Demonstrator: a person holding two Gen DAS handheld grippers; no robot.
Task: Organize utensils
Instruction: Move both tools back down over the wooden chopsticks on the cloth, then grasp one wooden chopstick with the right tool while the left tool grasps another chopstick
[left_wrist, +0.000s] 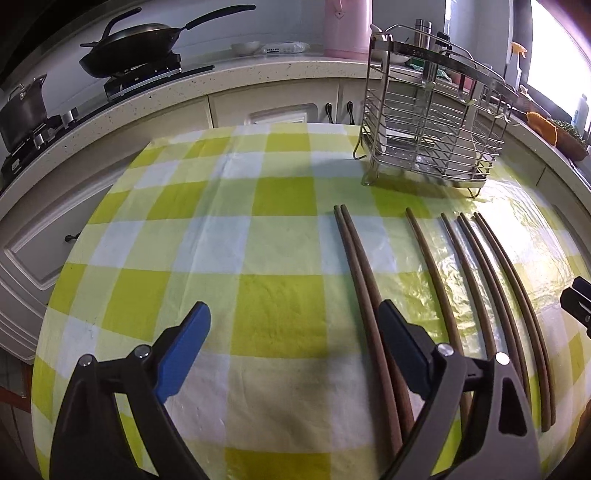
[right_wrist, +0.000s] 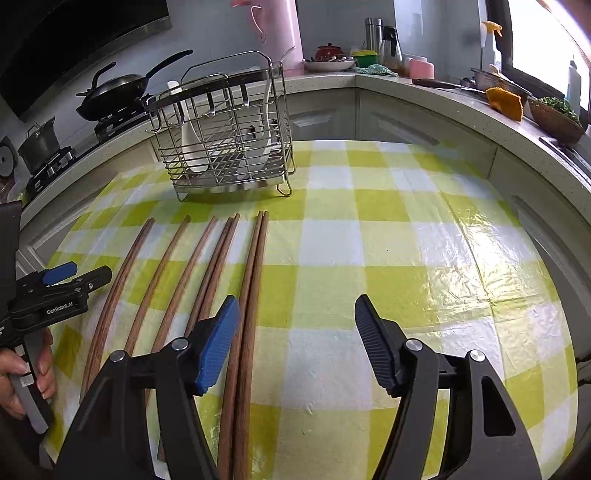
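chopsticks: light, stiff, smooth, roll-prone | hold: mid-length pair at 12 o'clock | left tongs, right tongs: released, nothing grasped | rack: 11 o'clock on tabletop

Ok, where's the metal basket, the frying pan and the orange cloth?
metal basket (right_wrist: 225, 147), right wrist view, front wire wall.
frying pan (left_wrist: 131, 51), left wrist view, pan bowl.
orange cloth (right_wrist: 505, 101), right wrist view, middle of cloth.

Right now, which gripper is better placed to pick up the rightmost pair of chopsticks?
Right, probably. The right gripper is open with that pair of chopsticks just inside its blue finger. The left gripper sits by the leftmost pair.
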